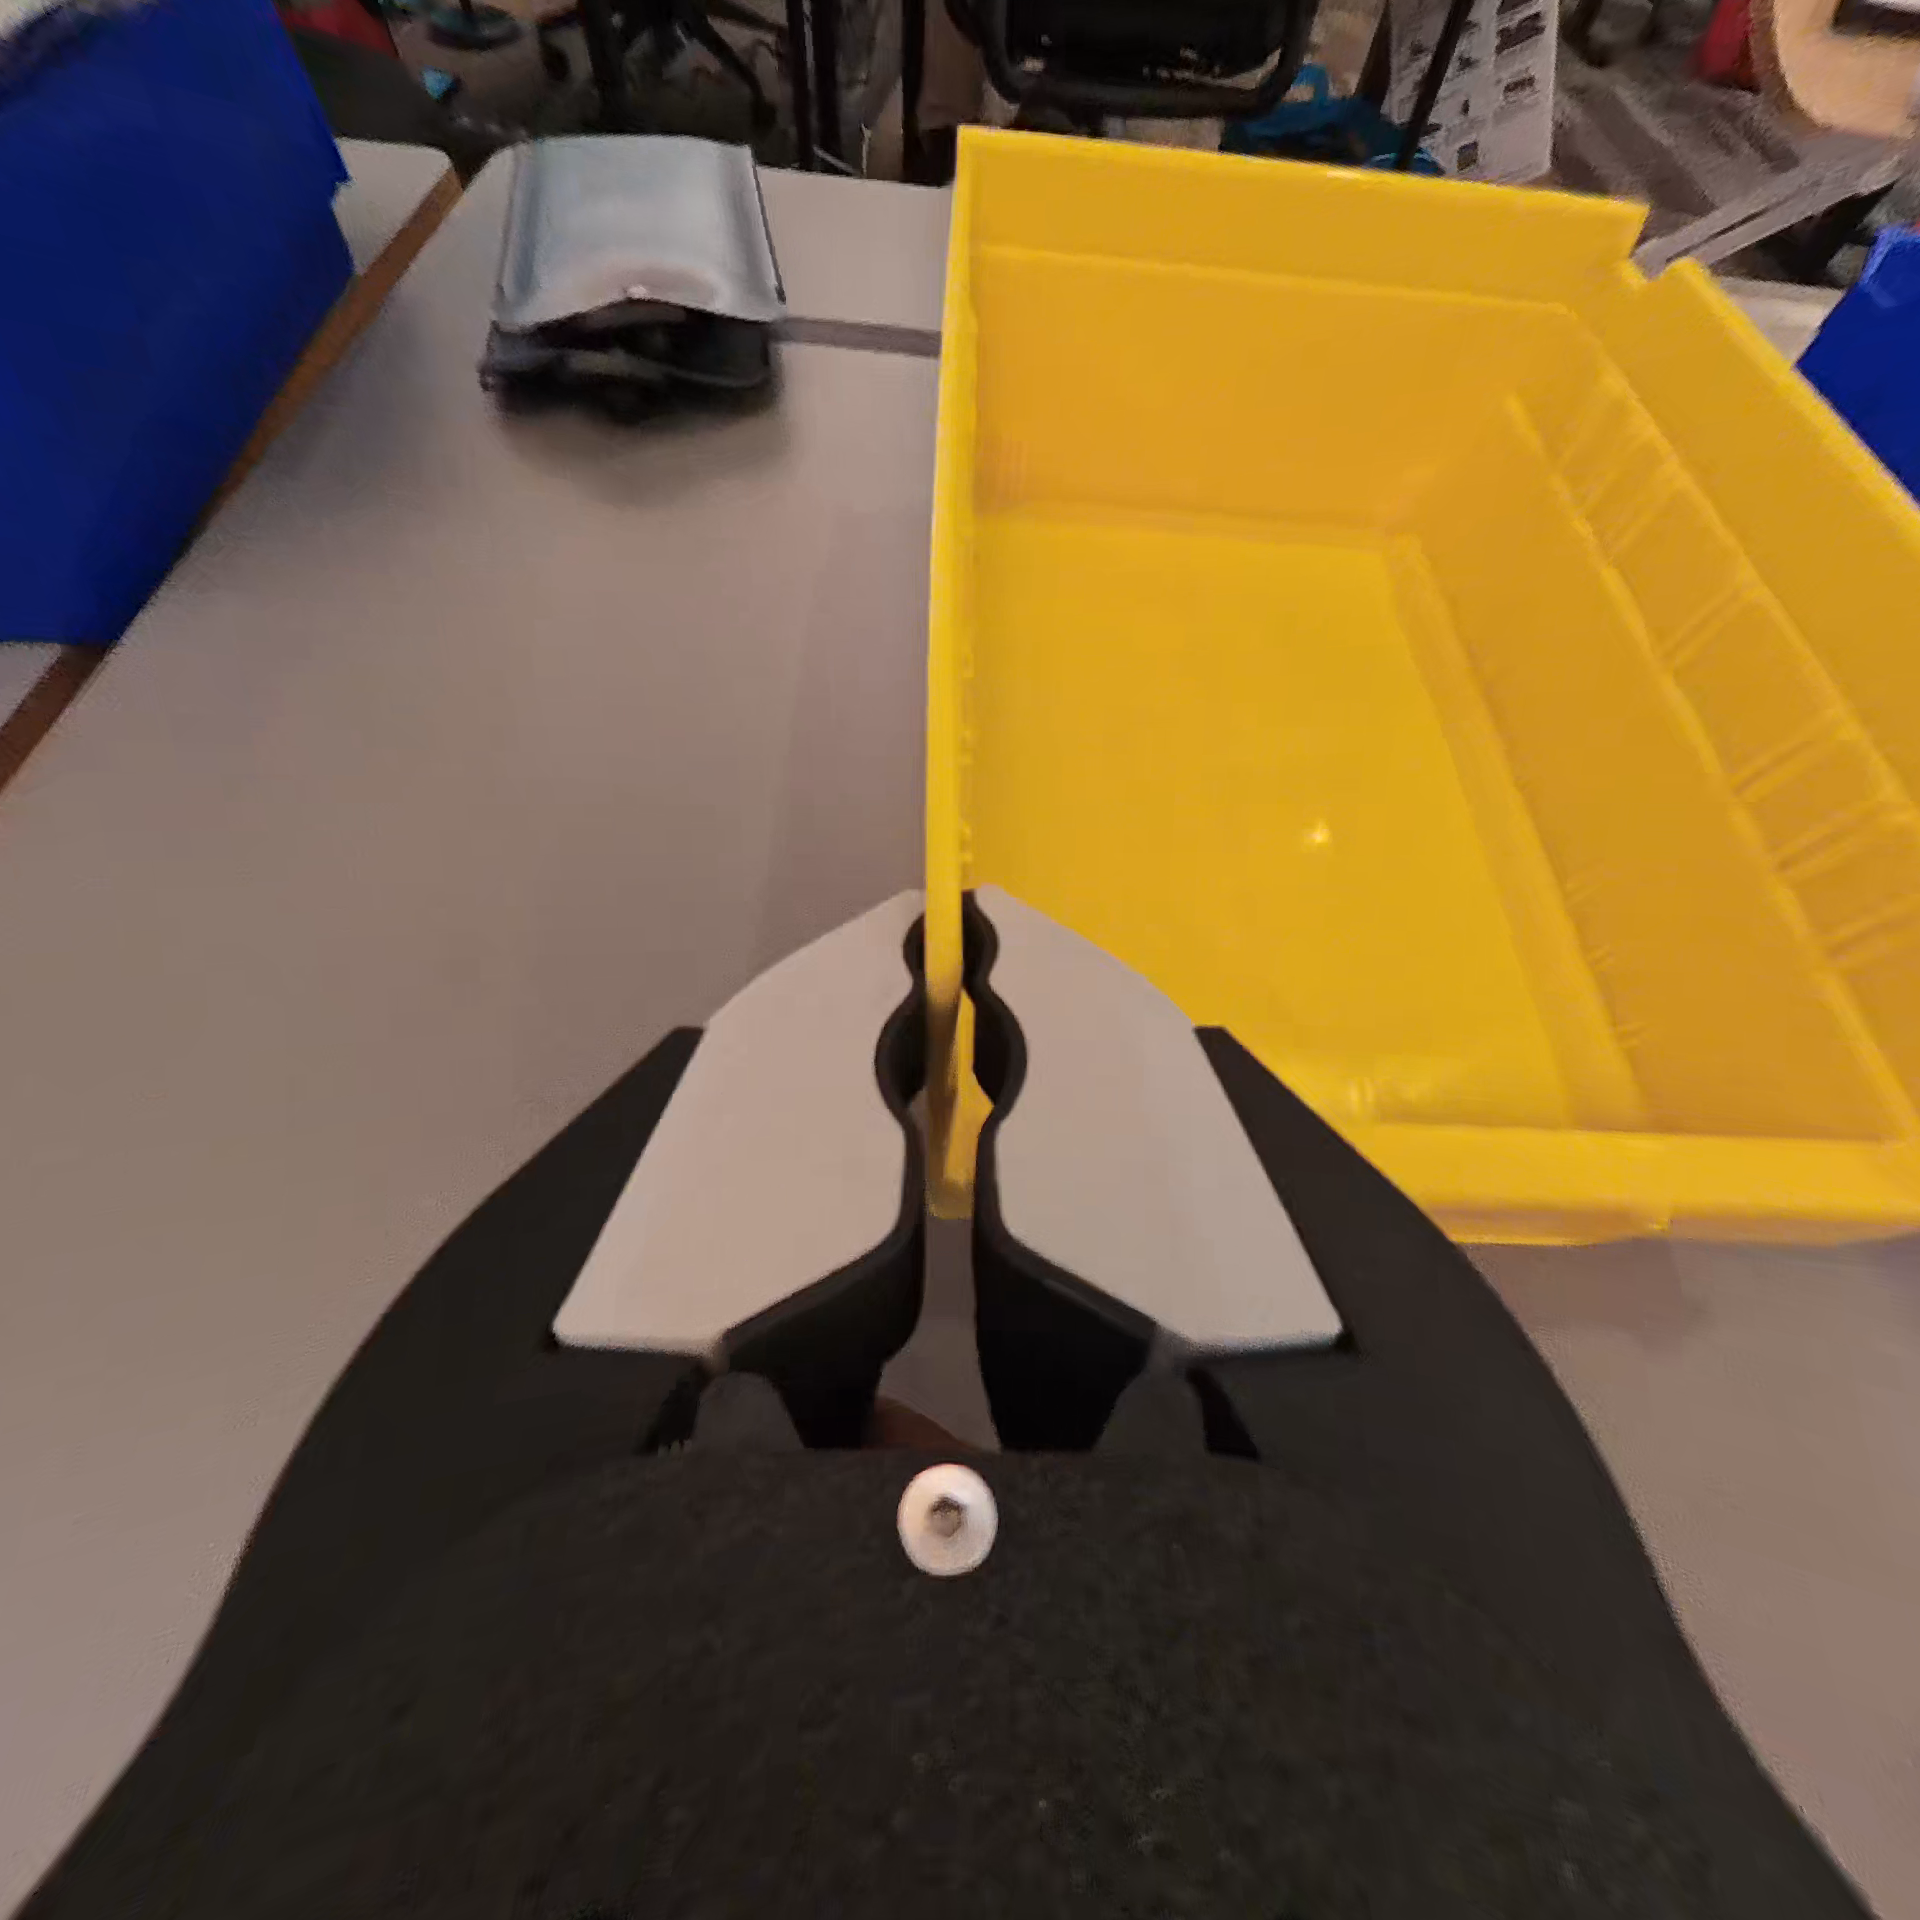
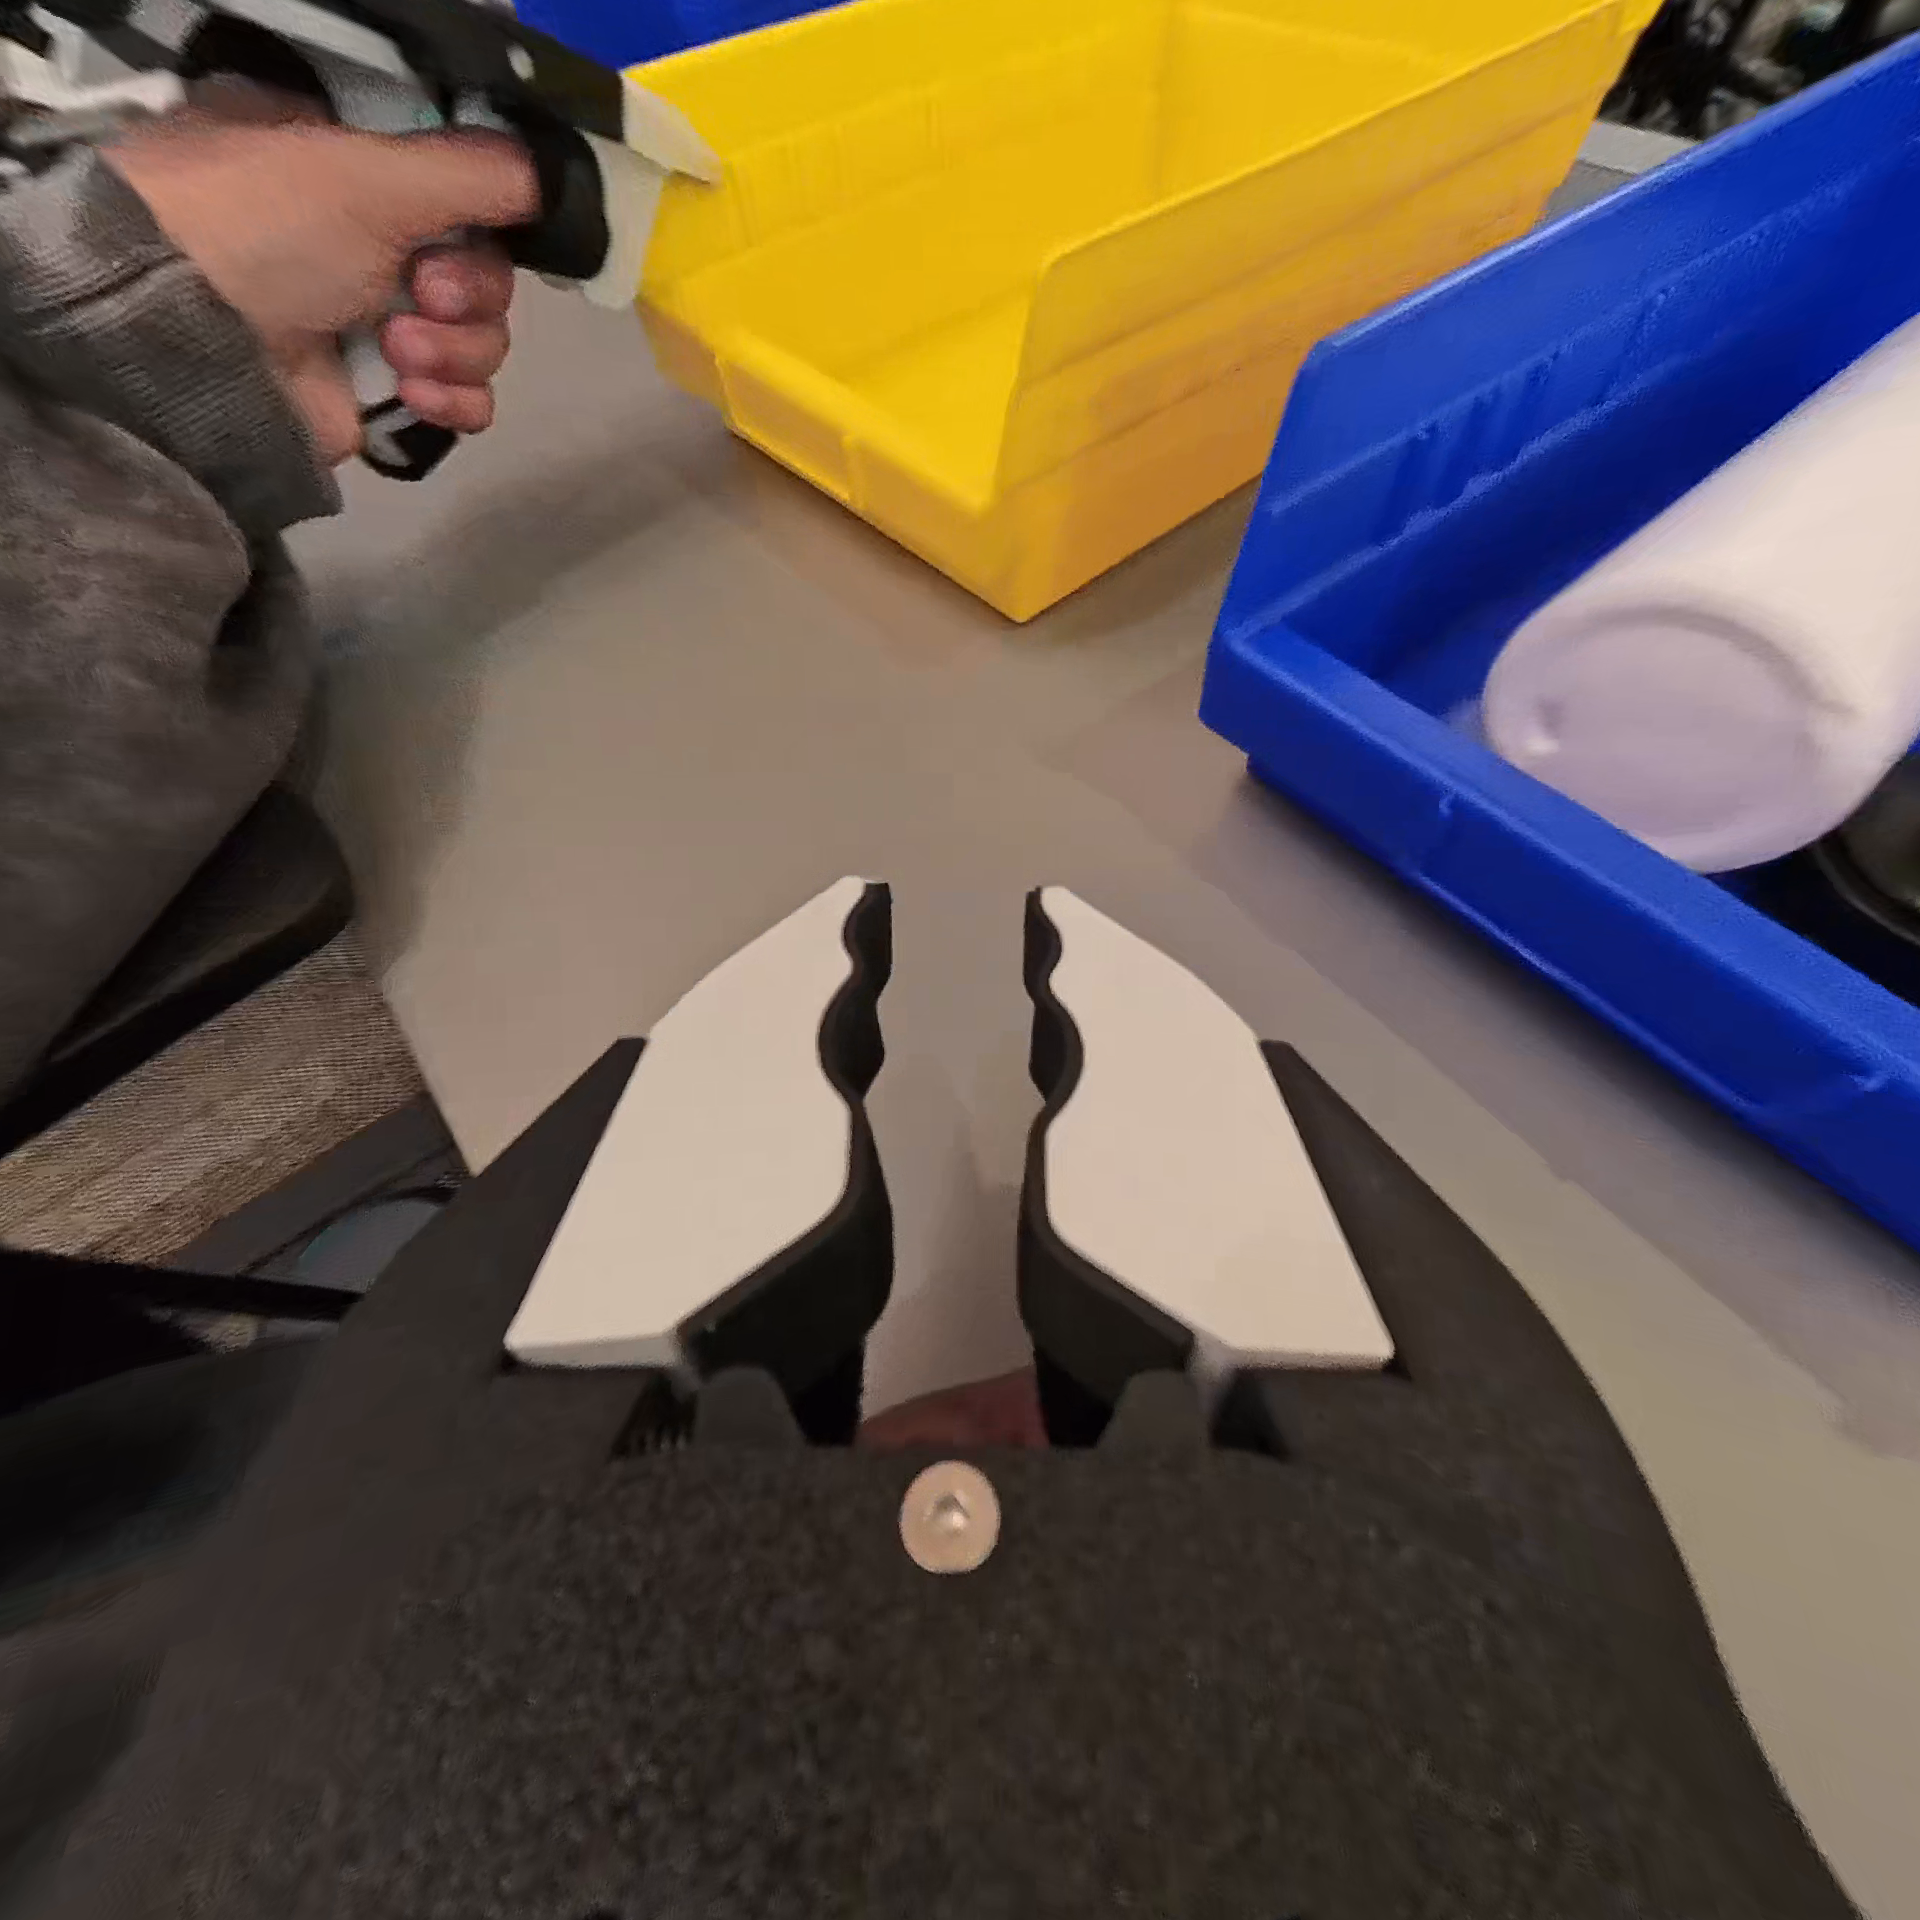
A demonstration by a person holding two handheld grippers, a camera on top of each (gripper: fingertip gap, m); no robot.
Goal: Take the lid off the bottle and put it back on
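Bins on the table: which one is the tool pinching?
The yellow bin. The left tool is shut on its side wall, and it looks empty. The blue bin holds a white bottle and is untouched.

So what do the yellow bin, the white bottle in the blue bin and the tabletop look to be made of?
Yellow bin: looks like moulded plastic, semi-glossy, with thin ribbed walls and a light glint on its floor. The left gripper is shut on its wall. White bottle: probably matte plastic, opaque, a moulded ring on its base; blurred, so uncertain. Table: smooth grey surface, likely laminate, with soft reflections.
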